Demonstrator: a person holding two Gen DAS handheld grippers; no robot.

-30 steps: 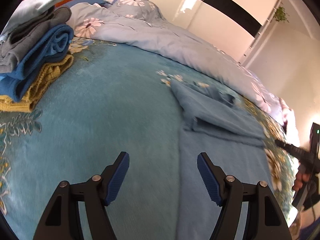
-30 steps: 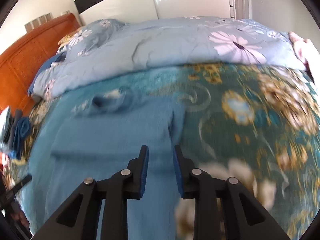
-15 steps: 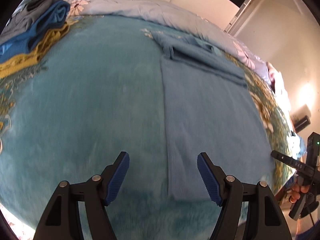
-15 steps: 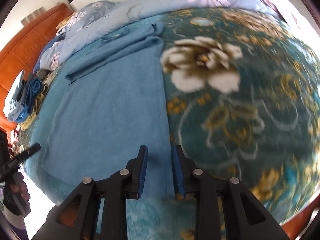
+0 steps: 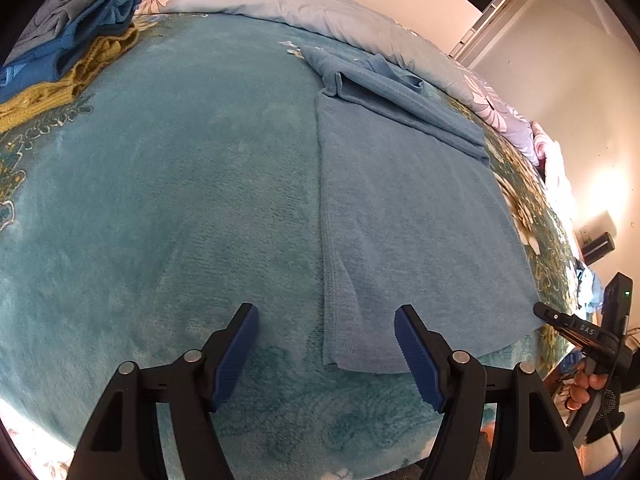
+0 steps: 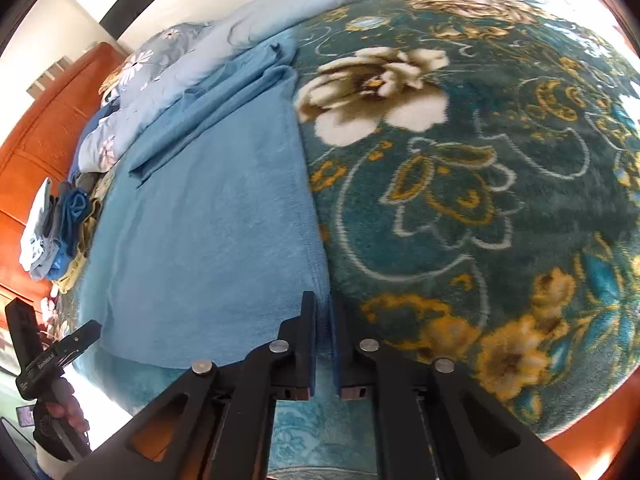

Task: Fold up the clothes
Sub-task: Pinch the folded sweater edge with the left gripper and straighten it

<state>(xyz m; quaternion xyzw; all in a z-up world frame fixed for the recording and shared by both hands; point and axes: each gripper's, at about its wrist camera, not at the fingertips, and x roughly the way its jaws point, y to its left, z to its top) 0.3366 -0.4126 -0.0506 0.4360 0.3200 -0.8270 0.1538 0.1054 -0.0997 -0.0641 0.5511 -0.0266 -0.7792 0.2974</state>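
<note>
A blue garment (image 5: 404, 200) lies flat on the bed, its far part folded over into a band (image 5: 400, 96). It also shows in the right wrist view (image 6: 208, 232). My left gripper (image 5: 326, 354) is open and empty, hovering over the garment's near left corner. My right gripper (image 6: 323, 332) has its jaws nearly closed at the garment's near right corner; the fabric edge runs into the narrow gap between the pads. The right gripper also shows in the left wrist view (image 5: 560, 320) at the garment's right corner.
A stack of folded clothes (image 5: 68, 52) sits at the far left of the bed, also in the right wrist view (image 6: 60, 232). A light floral duvet (image 5: 320, 12) lies bunched along the far side. The teal floral blanket (image 6: 480, 160) covers the bed. An orange headboard (image 6: 48, 128) stands behind.
Both grippers have drawn back from the far part of the garment to its near edge. The right jaws have narrowed further at the right corner. The left stays open.
</note>
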